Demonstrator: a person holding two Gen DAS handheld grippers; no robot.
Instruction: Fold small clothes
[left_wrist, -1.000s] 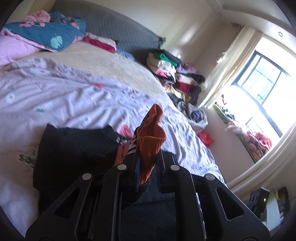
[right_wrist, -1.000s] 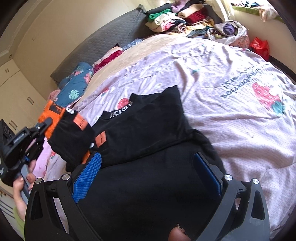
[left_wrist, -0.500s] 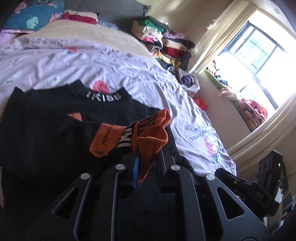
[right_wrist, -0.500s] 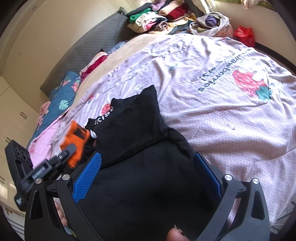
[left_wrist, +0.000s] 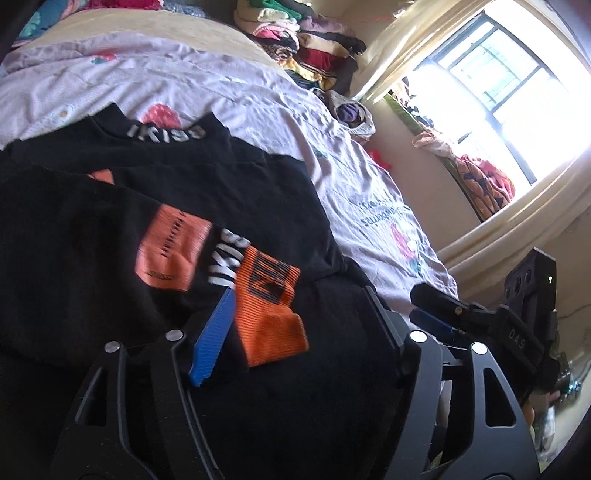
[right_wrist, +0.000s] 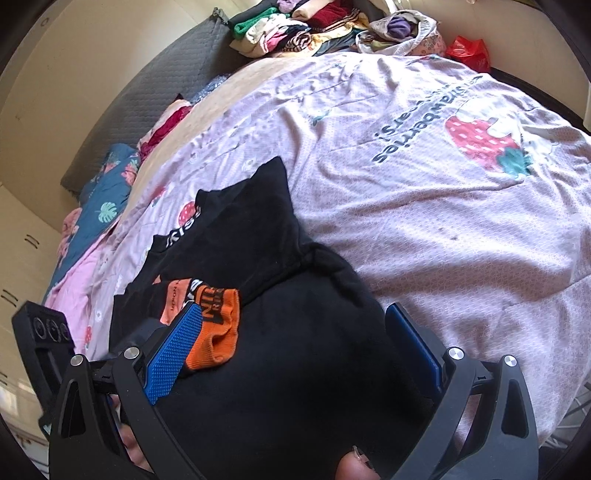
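Note:
A black top (left_wrist: 258, 192) with orange patches and white lettering on the collar lies spread on the lilac bedsheet (left_wrist: 351, 166). Its sleeve is folded across the body, and the orange cuff (left_wrist: 269, 314) rests flat on the black cloth. My left gripper (left_wrist: 295, 328) straddles the cuff. Its jaws are opening and neither pad presses on it. In the right wrist view the same cuff (right_wrist: 218, 332) lies just beside the left blue pad of my right gripper (right_wrist: 293, 347). That gripper stands open over the lower part of the black top (right_wrist: 258, 236). A thumb shows at the bottom edge.
A heap of folded and loose clothes (right_wrist: 295, 26) sits at the far end of the bed by the grey headboard. Pillows (right_wrist: 107, 199) lie at the left. A red bag (right_wrist: 469, 51) is beyond the bed, and a bright window (left_wrist: 498, 85) is on the right.
The left gripper carried the orange cuff down and across the black top, then let it go; the cuff now lies flat. The right gripper stayed wide over the cloth.

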